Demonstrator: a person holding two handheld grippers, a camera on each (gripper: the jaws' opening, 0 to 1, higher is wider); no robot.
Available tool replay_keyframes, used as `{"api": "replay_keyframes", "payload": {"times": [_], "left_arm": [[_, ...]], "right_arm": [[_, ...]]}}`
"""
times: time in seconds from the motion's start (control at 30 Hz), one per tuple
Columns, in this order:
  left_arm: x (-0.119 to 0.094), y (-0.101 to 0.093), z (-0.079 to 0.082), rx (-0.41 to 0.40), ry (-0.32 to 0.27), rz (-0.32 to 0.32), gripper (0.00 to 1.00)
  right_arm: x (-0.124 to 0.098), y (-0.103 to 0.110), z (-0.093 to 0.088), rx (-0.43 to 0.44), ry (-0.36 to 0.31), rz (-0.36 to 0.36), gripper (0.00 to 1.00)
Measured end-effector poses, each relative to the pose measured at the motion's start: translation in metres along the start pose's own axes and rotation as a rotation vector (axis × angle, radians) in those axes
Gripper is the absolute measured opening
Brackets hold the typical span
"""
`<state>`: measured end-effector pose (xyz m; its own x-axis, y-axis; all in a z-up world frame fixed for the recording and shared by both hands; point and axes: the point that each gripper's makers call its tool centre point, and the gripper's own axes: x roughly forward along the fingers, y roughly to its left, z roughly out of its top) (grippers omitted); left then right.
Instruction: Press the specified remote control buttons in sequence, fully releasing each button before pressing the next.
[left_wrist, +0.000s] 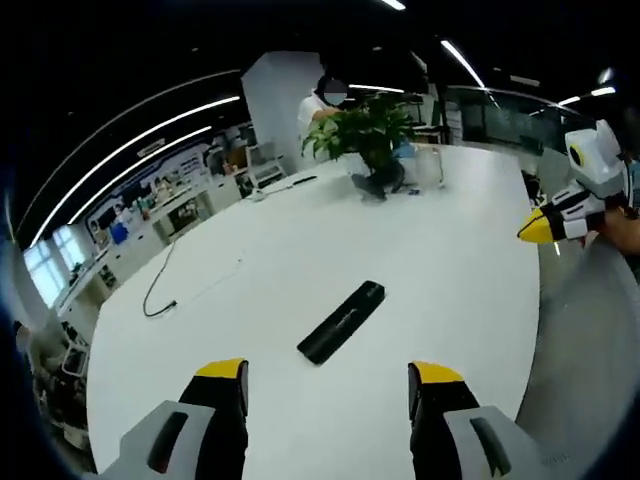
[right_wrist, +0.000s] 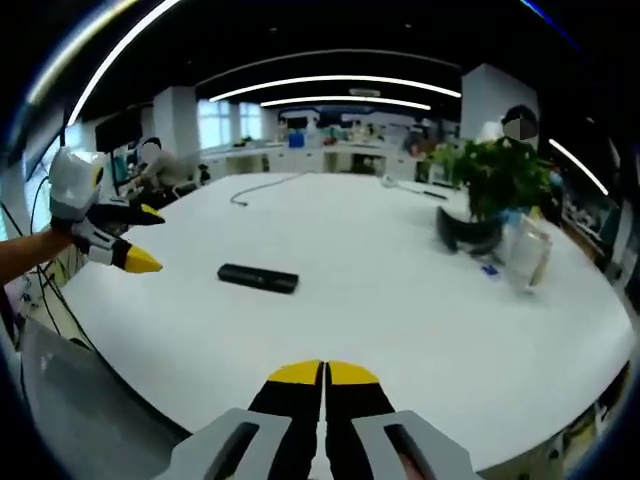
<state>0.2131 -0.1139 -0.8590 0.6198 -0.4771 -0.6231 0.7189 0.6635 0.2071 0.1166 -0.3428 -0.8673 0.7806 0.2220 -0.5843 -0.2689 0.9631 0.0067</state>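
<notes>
- Here, a black remote control (left_wrist: 341, 321) lies flat on a large white table (left_wrist: 450, 260), out in the open part of the tabletop, with bare surface on every side of it.
- In the right gripper view the same remote (right_wrist: 258, 277) sits left of centre, well ahead of the jaws.
- The left gripper (left_wrist: 328, 385) hovers near the remote with its yellow-tipped jaws spread apart; the remote shows between and just beyond them, not touched.
- The right gripper (right_wrist: 324, 373) hangs over the near edge of the table, its jaws pressed together and holding nothing; it is well apart from the remote.
- Each gripper also appears at the edge of the other's view, held by a person's hand.
- Judging by this, no button is being pressed now. Whether any press has been made cannot be told, since the buttons are too small to see. The pressing sequence appears to lie ahead.
- A potted green plant (right_wrist: 492, 185) stands farther back on the table, with a clear container (right_wrist: 527, 255) beside it.
- A thin dark cable (left_wrist: 160, 290) trails across the far left part of the table.
- People sit or stand in the office beyond, under long ceiling lights.
- Nothing stands between either gripper and the remote.
</notes>
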Motion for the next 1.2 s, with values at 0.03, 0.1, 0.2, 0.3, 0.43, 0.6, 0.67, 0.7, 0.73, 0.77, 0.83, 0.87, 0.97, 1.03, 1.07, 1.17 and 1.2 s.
{"api": "replay_keyframes", "payload": {"times": [0.03, 0.1, 0.2, 0.3, 0.43, 0.6, 0.67, 0.7, 0.73, 0.77, 0.83, 0.87, 0.97, 1.03, 1.07, 1.17, 1.2], "left_arm": [[0.006, 0.000, -0.001, 0.014, 0.010, -0.011, 0.65], [0.014, 0.001, -0.002, 0.026, 0.029, -0.028, 0.64], [0.026, 0.002, -0.001, 0.046, 0.046, -0.049, 0.63], [0.035, 0.004, 0.000, 0.053, 0.070, -0.070, 0.61], [0.048, 0.006, -0.001, 0.085, 0.094, -0.097, 0.59], [0.066, 0.007, -0.001, 0.095, 0.125, -0.136, 0.54], [0.074, 0.006, -0.001, 0.102, 0.140, -0.152, 0.53], [0.078, 0.006, -0.003, 0.110, 0.154, -0.161, 0.52], [0.082, 0.006, -0.005, 0.124, 0.168, -0.168, 0.52], [0.084, 0.006, -0.005, 0.131, 0.173, -0.171, 0.52], [0.092, 0.008, -0.007, 0.169, 0.197, -0.174, 0.51], [0.094, 0.008, -0.007, 0.166, 0.199, -0.177, 0.49], [0.102, 0.009, -0.011, 0.182, 0.229, -0.186, 0.46], [0.105, 0.010, -0.015, 0.209, 0.254, -0.197, 0.46], [0.108, 0.010, -0.019, 0.223, 0.280, -0.205, 0.45], [0.112, 0.012, -0.023, 0.245, 0.314, -0.224, 0.42], [0.114, 0.012, -0.025, 0.256, 0.328, -0.231, 0.42]], "right_arm": [[0.000, 0.000, 0.000, 0.002, 0.003, 0.003, 0.00], [0.000, 0.001, -0.001, 0.008, 0.013, 0.007, 0.00], [0.001, 0.001, -0.003, 0.007, 0.024, 0.008, 0.00], [0.002, 0.002, -0.005, -0.001, 0.042, 0.011, 0.00], [0.004, 0.005, -0.008, -0.018, 0.060, 0.021, 0.00], [0.006, 0.004, -0.011, -0.027, 0.078, 0.018, 0.00], [0.007, 0.004, -0.013, -0.021, 0.088, 0.020, 0.00], [0.007, 0.004, -0.013, -0.020, 0.090, 0.022, 0.00], [0.007, 0.005, -0.013, -0.021, 0.094, 0.023, 0.00], [0.007, 0.005, -0.014, -0.023, 0.096, 0.023, 0.00], [0.008, 0.006, -0.016, -0.033, 0.107, 0.022, 0.00], [0.008, 0.005, -0.016, -0.038, 0.109, 0.020, 0.00], [0.008, 0.005, -0.016, -0.035, 0.109, 0.020, 0.00], [0.008, 0.005, -0.017, -0.029, 0.112, 0.021, 0.00], [0.008, 0.005, -0.017, -0.028, 0.115, 0.022, 0.00], [0.009, 0.006, -0.018, -0.036, 0.119, 0.028, 0.00], [0.009, 0.006, -0.018, -0.037, 0.120, 0.029, 0.00]]}}
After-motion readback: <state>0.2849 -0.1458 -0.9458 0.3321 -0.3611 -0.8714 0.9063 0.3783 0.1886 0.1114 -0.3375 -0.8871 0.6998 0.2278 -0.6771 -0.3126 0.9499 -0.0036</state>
